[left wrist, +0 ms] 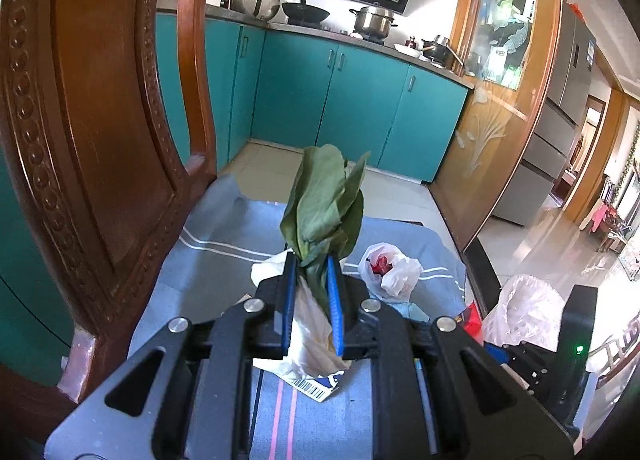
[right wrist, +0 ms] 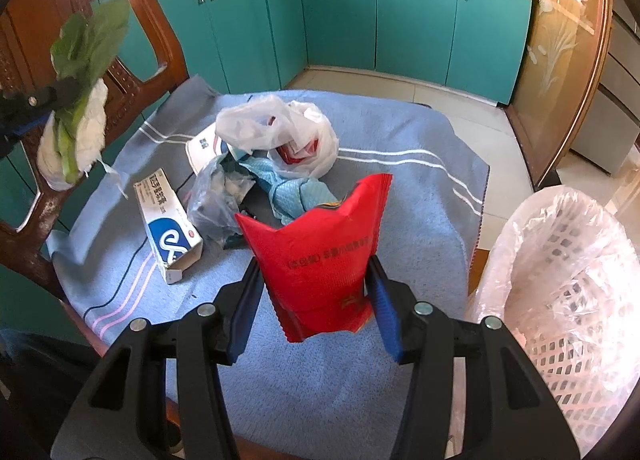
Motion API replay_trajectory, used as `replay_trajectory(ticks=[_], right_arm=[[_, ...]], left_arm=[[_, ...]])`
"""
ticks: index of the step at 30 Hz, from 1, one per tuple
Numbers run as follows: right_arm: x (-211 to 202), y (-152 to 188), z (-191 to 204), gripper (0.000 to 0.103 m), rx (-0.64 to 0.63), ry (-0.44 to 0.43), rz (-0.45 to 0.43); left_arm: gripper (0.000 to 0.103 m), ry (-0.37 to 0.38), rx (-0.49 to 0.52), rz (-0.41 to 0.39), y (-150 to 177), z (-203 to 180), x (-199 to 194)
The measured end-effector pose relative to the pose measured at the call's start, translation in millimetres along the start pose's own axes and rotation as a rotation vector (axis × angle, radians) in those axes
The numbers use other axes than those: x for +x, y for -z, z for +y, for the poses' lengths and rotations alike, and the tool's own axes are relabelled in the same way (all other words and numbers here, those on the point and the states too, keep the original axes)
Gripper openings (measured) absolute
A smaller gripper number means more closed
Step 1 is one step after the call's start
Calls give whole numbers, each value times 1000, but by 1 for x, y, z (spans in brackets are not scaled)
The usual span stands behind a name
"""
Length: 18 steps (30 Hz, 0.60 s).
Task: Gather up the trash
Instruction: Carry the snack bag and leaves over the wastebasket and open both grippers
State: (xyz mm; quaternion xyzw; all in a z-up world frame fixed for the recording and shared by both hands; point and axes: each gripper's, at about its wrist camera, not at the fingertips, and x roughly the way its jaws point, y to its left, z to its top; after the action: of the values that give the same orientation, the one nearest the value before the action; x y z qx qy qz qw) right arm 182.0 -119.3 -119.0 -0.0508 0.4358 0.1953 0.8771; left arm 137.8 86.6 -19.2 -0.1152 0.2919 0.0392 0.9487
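The left gripper (left wrist: 312, 264) has its blue ribbed pads pinching a limp green leaf (left wrist: 326, 204) together with a crumpled white tissue (left wrist: 312, 336). The leaf's long axis runs straight up the middle of the left view, stalk between the pads and the creased, matte blade pointing toward the upper centre. In the right view the same bundle shows at the left edge, lifted clear of the cloth, with the leaf (right wrist: 86, 44) tilted toward the upper right and the tissue (right wrist: 90, 128) hanging below it.

The right gripper (right wrist: 316, 292) pinches a red wrapper (right wrist: 320, 252) across its lower half. The wrapper is flat, glossy foil with fine ribbing, dark print and a jagged torn top; it stands upright at centre frame, its long axis pointing up and slightly right.

Behind it, on a blue towel (right wrist: 400, 188) with white stripes, lies the rest of the trash: a long white-and-blue carton (right wrist: 168, 220) with its open end toward the lower centre, a wrinkled clear bag (right wrist: 216, 200), a teal rag (right wrist: 288, 188) and a thin white bag (right wrist: 276, 128) showing red inside. A perforated basket (right wrist: 576, 268) lined with clear film stands at the lower right, just beside the towel's edge. A carved wooden chair (left wrist: 100, 120) fills the left of the left view.
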Motion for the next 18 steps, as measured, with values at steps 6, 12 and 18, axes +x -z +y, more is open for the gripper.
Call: replay_trajectory(ticks=[6,12,18], right_arm=[[-14,-1,-4,52,11,-14,-48],[-55,-8,-23,52,43,20,-170],[-107,4,-87,52,150,177,-251]], left_arm=[[17,1,-8,21,1,0,5],[17,60,-10,44,2,-20,12],[17,228,45,77,12,-82,20]])
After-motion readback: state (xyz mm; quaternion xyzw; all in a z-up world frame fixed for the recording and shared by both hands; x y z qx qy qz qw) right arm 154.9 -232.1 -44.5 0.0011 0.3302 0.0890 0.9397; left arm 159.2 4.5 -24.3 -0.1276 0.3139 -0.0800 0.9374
